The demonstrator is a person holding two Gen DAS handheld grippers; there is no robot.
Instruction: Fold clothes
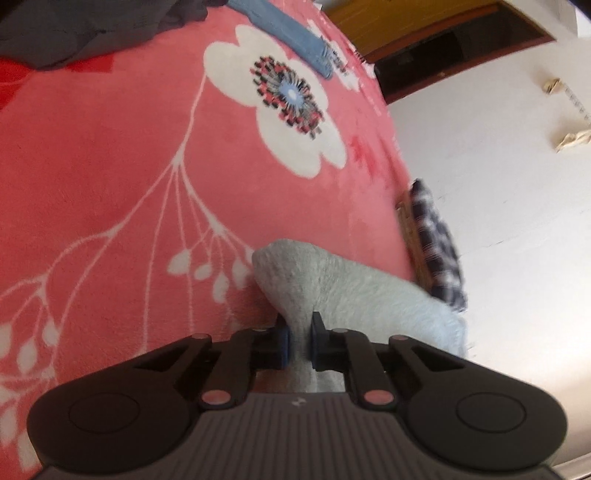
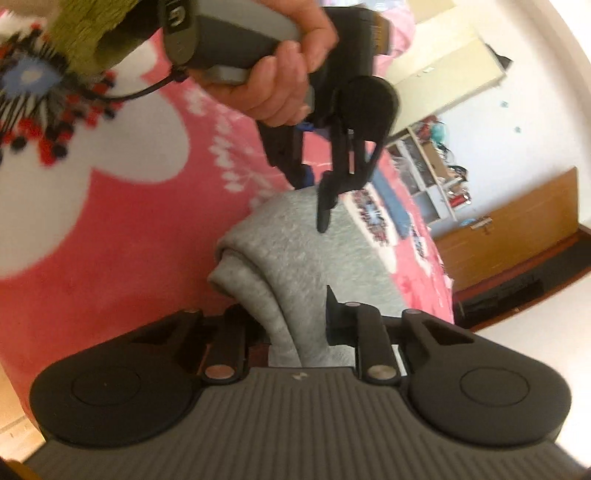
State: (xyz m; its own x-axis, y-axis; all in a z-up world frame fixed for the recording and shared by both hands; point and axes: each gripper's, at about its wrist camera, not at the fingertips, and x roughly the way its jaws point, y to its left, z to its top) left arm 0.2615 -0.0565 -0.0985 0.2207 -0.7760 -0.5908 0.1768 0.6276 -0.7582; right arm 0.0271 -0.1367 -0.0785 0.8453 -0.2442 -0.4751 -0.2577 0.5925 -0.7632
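L gripper [image 1: 299, 341] pinched tight on grey cloth [image 1: 343, 280]; R gripper [image 2: 291, 325] clamped on a thick fold of it, its L pad hidden behind fabric. Cloth lies on pink blanket [image 1: 110, 166] near the edge. Far bg blurred.

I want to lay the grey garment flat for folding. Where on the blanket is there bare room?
Bare pink blanket lies left of the grey garment, below the dark clothes and blue jeans. It is crowded at the blanket's right edge by the checked cloth, and where both grippers pinch the garment.
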